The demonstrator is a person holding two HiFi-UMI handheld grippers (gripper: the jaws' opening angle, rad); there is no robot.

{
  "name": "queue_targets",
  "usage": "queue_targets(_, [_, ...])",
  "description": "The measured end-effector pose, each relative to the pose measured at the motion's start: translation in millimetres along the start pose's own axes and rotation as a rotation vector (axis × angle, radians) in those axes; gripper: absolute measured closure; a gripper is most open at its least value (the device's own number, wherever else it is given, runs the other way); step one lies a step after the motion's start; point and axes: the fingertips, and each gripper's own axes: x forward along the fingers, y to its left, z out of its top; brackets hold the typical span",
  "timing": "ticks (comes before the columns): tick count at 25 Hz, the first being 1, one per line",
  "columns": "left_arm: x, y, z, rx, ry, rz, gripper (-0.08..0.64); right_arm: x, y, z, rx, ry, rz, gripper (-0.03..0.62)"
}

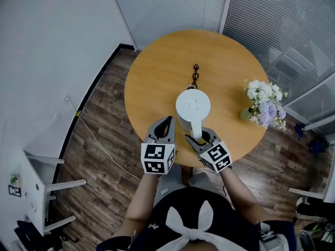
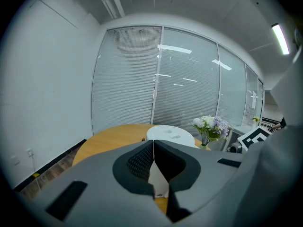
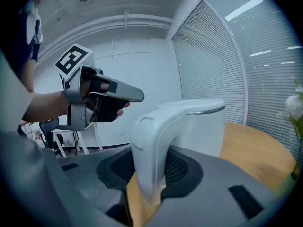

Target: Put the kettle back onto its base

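Head view: 1 round wooden worktop w/ 1 white kettle upright near its middle, handle toward the person. Whatever is under the kettle is hidden from above, so no base can be made out. 1 thin dark cord lies just beyond the kettle, and its near end goes out of sight behind the body. 1 bunch of white & lilac flowers stands near the right edge, the vase mostly covered by blooms. There are 2 tongs, each w/ 1 marker cube. The left tongs hang just left of the kettle, not touching it. The right tongs sit round the handle. The person's arms are cut off at the bottom. Left gripper view: the left tongs have jaws meeting tip to tip w/ nothing between. Above them only the kettle lid shows, plus a strip of its wall through the slit lower down. The flowers stand to the right, and the other tongs' marker cube is partly cut off. Right gripper view: the right tongs are clamped on the handle, a pad pressed to each side, jaws roughly half-wide. The kettle bottom is blocked by the tongs' body, so where it rests can't be seen. The left tongs are at left, and the flowers are cut off at the edge.
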Motion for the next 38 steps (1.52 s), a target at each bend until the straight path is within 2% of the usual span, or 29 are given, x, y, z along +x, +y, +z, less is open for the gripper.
queue_targets(5, [-3, -1, 0, 0.000, -0.001, 0.002, 0.534, 1, 5, -7, -0.025, 0.034, -0.004, 0.442])
queue_targets(11, [-6, 1, -2, -0.004, -0.001, 0.004, 0.534, -1, 1, -6, 0.014, 0.013, -0.019, 0.442])
queue_targets(20, [-9, 0, -4, -0.007, -0.002, 0.005, 0.534, 6, 1, -3, -0.015, 0.042, -0.003, 0.442])
queue_targets(24, [-13, 2, -5, -0.012, 0.001, 0.009, 0.534, 12, -8, -7, 0.017, 0.098, -0.019, 0.440])
queue_targets(38, [-13, 4, -10, -0.022, 0.010, 0.007, 0.534, 15, -2, -10, 0.036, 0.075, -0.015, 0.440])
